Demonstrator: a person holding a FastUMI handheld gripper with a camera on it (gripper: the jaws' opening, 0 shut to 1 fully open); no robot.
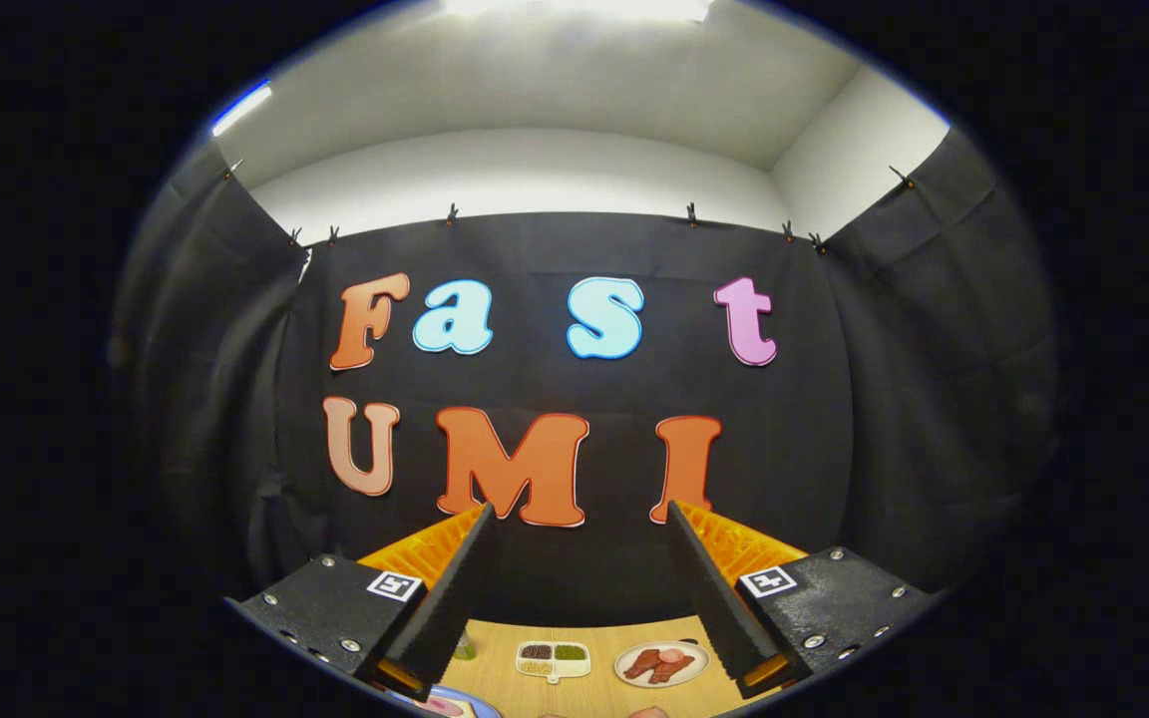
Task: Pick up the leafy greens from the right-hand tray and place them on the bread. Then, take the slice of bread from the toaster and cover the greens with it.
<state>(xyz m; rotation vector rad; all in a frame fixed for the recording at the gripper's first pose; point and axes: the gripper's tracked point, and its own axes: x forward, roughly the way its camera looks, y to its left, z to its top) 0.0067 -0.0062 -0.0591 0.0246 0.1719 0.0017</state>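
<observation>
1. Table (589,688) surface shows as a narrow strip of light wood between and below the fingers; most of it is cut off, and the leafy greens, the bread and the toaster cannot be made out.
2. A small white divided dish (553,658) with dark, green and pale fillings sits on that strip, between the fingers.
3. Just beside it lies a white plate (662,663) carrying reddish-brown pieces of meat; its edge nearest the far finger is partly hidden.
4. A blue-rimmed plate (450,704) peeks out under the other finger, mostly cut off, its contents unclear.
5. A small greenish object (464,648) beside that finger is too hidden to identify.
6. The tongs (579,519) stand wide apart, raised toward the booth wall, holding nothing and touching nothing.
</observation>
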